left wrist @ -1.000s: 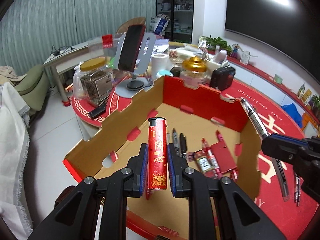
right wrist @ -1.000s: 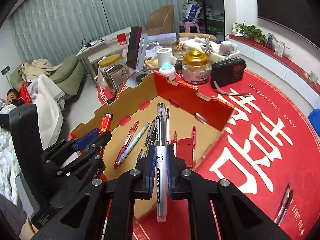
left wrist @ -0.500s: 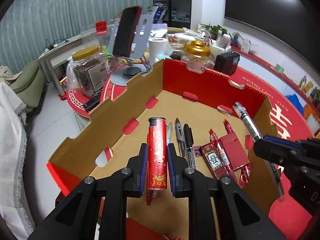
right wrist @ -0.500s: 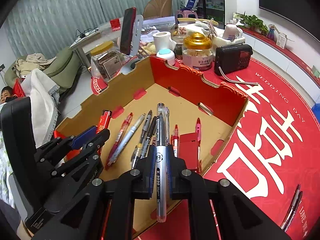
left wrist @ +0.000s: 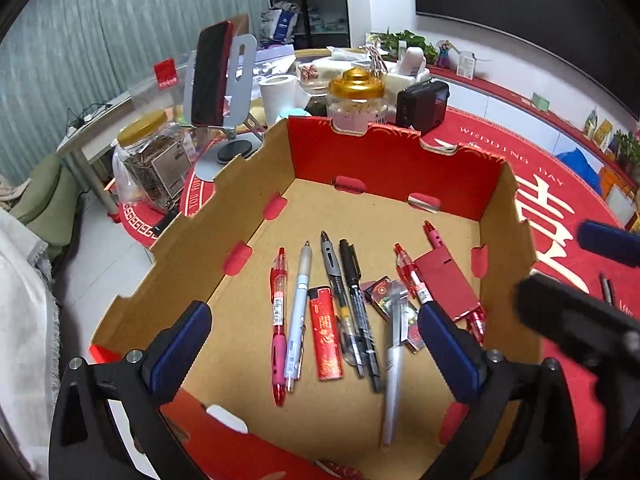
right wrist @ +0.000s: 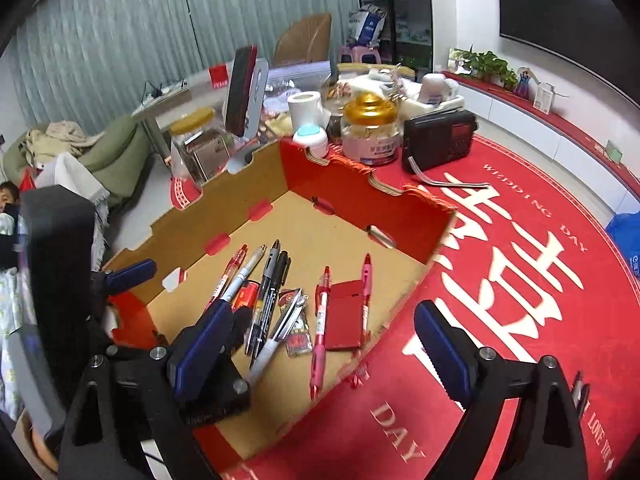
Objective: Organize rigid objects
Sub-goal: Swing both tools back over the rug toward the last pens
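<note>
A cardboard box [left wrist: 392, 160] with red walls holds several pens, a red lighter [left wrist: 326, 338], a clear silver pen [left wrist: 394, 364] and a red flat case [left wrist: 446, 284]. My left gripper [left wrist: 316, 354] is open and empty above the box floor, over the lighter. My right gripper [right wrist: 320, 356] is open and empty above the box's near right corner [right wrist: 440, 216]. The lighter [right wrist: 246, 294] and the clear pen [right wrist: 280, 332] also show in the right wrist view. The left gripper [right wrist: 128, 276] shows there at the left.
Behind the box stand a gold-lidded jar [left wrist: 356, 100], a black radio [left wrist: 422, 104], a phone on a stand [left wrist: 212, 76], a paper roll [left wrist: 278, 96] and a yellow-lidded jar [left wrist: 152, 156]. Loose pens [right wrist: 578, 392] lie on the red tablecloth at the right.
Both grippers have opened. The lighter has dropped from the left one and the clear pen from the right one; both now lie on the box floor.
</note>
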Available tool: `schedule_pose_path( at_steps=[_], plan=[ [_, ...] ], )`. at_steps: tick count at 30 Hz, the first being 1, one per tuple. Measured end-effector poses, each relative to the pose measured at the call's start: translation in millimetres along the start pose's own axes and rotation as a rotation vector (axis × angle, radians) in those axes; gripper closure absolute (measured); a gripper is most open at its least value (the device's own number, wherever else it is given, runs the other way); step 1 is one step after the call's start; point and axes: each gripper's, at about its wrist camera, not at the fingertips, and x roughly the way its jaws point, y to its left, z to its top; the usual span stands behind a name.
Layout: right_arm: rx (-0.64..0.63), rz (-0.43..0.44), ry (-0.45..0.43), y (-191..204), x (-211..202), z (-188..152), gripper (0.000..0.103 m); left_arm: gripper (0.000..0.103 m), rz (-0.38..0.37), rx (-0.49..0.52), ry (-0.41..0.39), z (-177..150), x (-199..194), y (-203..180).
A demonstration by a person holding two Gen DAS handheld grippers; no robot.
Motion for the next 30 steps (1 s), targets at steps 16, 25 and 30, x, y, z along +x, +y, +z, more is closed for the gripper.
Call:
schedule_pose_path(
  at_steps=[16, 25, 30],
  plan=[
    [0.688, -0.365, -0.069, -219, -135, -177, 0.008, 0.000, -0.323, 0.165, 0.054, -50, -26, -219],
    [0.747, -0.350, -0.063, -249, -161, -216, 0.008, 0.000, -0.288, 0.288, 0.084, -45, 25, -317],
    [0.752, -0.323, -0.060, -256, -157, -221, 0.008, 0.000, -0.263, 0.287, 0.117, -39, 34, -319]
  ],
)
